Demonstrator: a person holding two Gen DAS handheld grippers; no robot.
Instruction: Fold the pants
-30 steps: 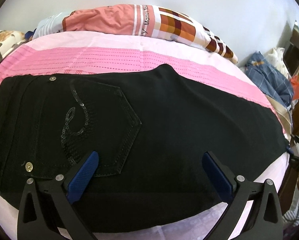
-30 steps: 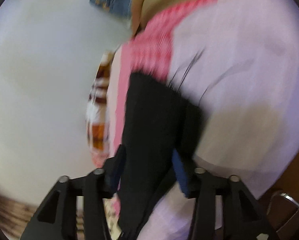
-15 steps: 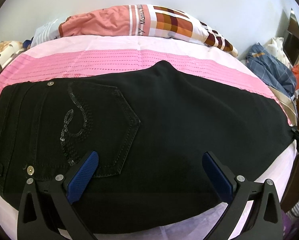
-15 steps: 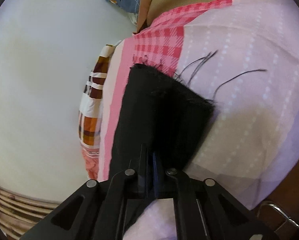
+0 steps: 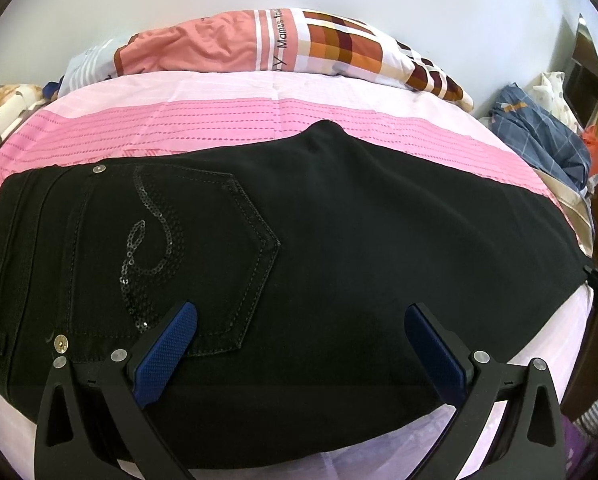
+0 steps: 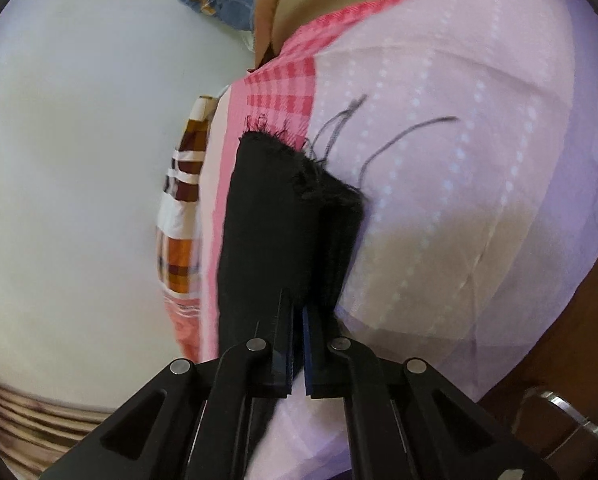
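Observation:
Black pants [image 5: 339,240] lie flat across the pink bed, waistband at the left, sequinned back pocket [image 5: 171,248] facing up, legs running off to the right. My left gripper [image 5: 299,320] is open and empty, hovering over the near edge of the pants just right of the pocket. My right gripper [image 6: 297,320] is shut on the frayed leg end of the pants [image 6: 283,216], which is doubled over and lifted off the sheet; loose threads trail from the hem.
The bed has a pink and lilac sheet [image 5: 219,120]. A patchwork quilt [image 5: 299,48] is bunched along the far wall. A pile of blue checked clothes [image 5: 539,132] lies at the right end. Wooden furniture [image 6: 559,340] stands beside the bed.
My right gripper closed on the leg end and has lifted and turned it slightly. My left gripper moved a little closer over the pants, still open.

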